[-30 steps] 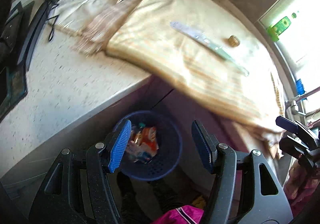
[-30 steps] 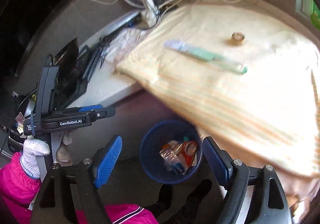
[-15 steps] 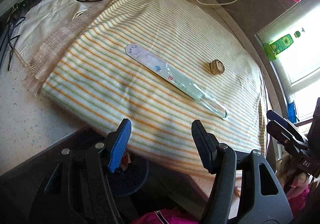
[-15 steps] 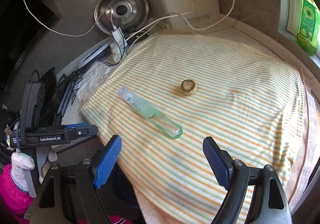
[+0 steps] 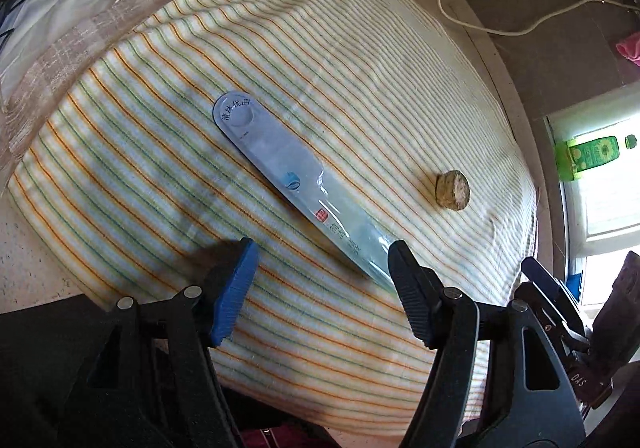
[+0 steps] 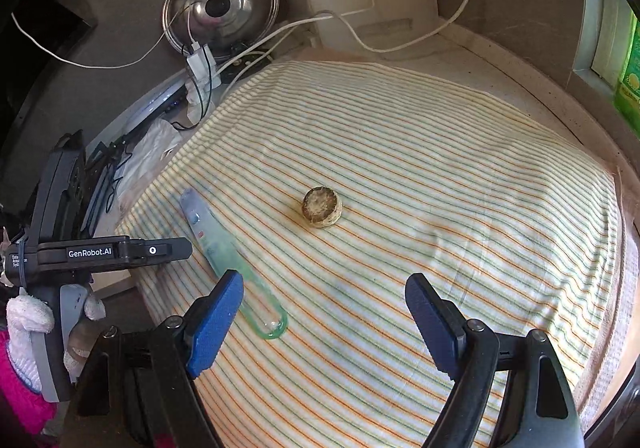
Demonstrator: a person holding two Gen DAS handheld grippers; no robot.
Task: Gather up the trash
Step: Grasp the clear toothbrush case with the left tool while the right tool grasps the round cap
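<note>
Left wrist view: the left gripper (image 5: 322, 268) is hovering spread over the striped cloth (image 5: 340, 60), its fingers flanking the plastic wrapper (image 5: 296, 188). The right gripper (image 6: 324, 308), also spread and empty, is facing the cork (image 6: 322, 207) nearby.

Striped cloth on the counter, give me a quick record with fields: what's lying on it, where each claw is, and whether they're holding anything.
surface: striped cloth spread over the counter
item 1: long clear plastic package, lying flat, printed end away from the claws
item 2: small round cork-like piece, apart from the package
left claw: open, empty, the package's near end beside its right finger
right claw: open, empty, the package's rounded end near its left finger
background: metal lid, white cables, green bottle at the window
</note>
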